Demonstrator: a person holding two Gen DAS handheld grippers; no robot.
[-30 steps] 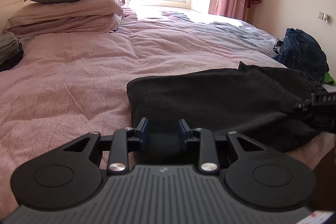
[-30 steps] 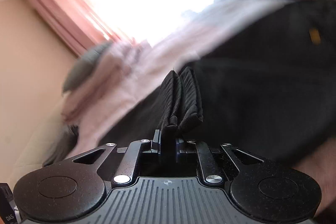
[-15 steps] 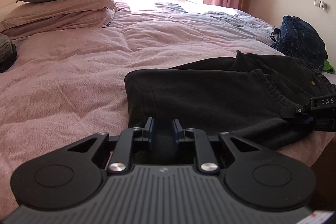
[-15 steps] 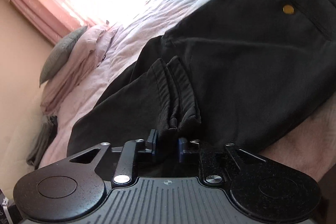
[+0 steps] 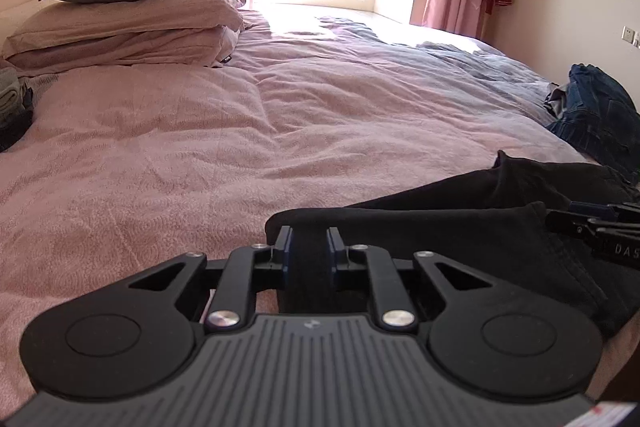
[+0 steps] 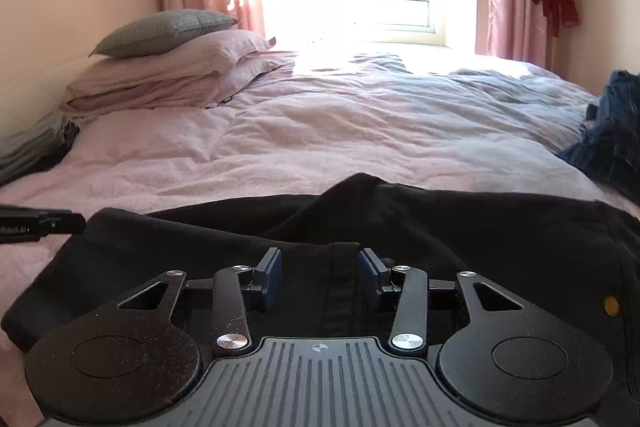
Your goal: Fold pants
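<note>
Black cotton pants lie folded lengthwise along the near edge of the pink-quilted bed. My left claw pinches the folded end, probably anchoring it. My right claw sits spread over the hem, fabric released.

Partial lettering "DAS" stands on the right gripper; "Robot.AI", its start cut off, stands on the left gripper.

pants on bed, near edge | pillows far left | jeans right
</note>
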